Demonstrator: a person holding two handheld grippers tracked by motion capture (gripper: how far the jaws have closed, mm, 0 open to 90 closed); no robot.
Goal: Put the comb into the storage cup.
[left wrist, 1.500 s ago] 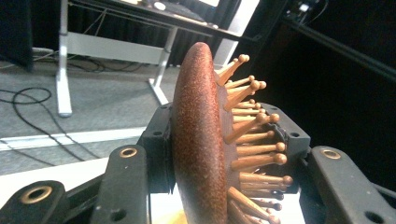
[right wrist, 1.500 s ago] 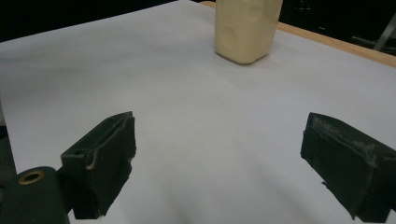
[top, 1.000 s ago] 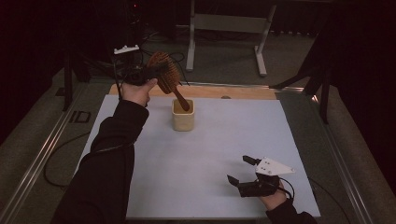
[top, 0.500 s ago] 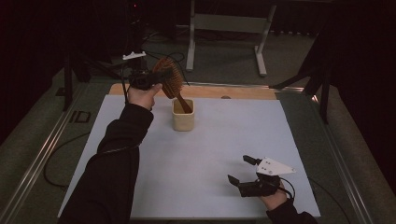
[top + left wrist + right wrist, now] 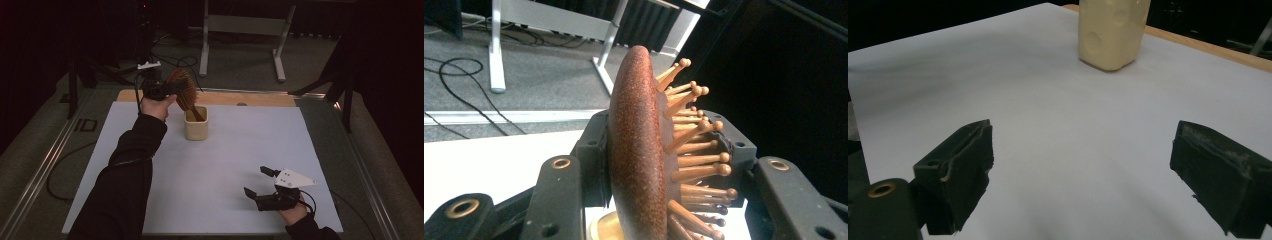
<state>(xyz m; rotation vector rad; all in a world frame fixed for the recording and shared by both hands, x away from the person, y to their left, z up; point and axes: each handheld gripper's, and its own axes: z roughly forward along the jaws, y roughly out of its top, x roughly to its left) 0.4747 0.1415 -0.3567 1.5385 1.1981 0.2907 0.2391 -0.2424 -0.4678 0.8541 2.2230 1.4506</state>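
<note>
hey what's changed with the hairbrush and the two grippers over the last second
The left gripper, shut on the hairbrush, shifted slightly toward the table's far edge, tipping the brush head more upright; its handle stays in the cream cup. The right gripper stays open at the near edge.

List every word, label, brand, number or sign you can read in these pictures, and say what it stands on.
None: no readable text in any view.
Wooden hairbrush, held in the left gripper: plain back, no brand mark.
Cream holder: round dimples only, no lettering.
Right gripper, with its grey plate: a few dark dots, no characters.
White mat: blank.
Dark square mark left of the mat: too small to tell if it bears any text.
</note>
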